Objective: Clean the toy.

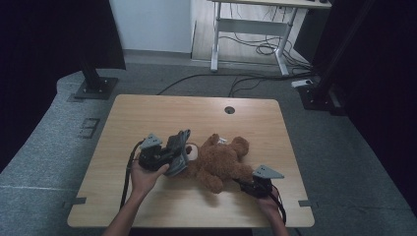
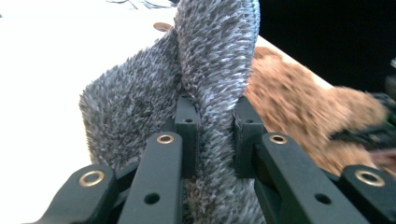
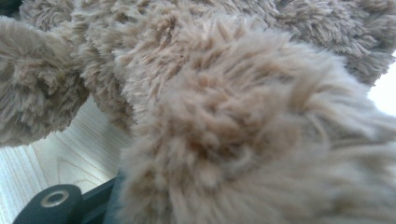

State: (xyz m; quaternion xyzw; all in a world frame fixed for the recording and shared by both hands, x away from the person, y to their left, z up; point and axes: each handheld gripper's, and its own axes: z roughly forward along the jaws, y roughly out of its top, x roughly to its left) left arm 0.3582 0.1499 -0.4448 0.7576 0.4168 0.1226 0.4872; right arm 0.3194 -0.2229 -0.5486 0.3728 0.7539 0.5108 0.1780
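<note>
A brown teddy bear lies on the wooden table, head toward the left. A grey fuzzy cloth piece stands bunched against its head. My left gripper is shut on that cloth; in the left gripper view the grey pile is pinched between the two black pads of the left gripper, with the bear behind it. My right gripper is shut on the bear's leg at the lower right. Brown fur hides its fingertips in the right gripper view.
A round cable hole sits near the table's far edge. Beyond the table stand a white desk frame, floor cables and black stands at left and right. Bare wood runs along the table's far half.
</note>
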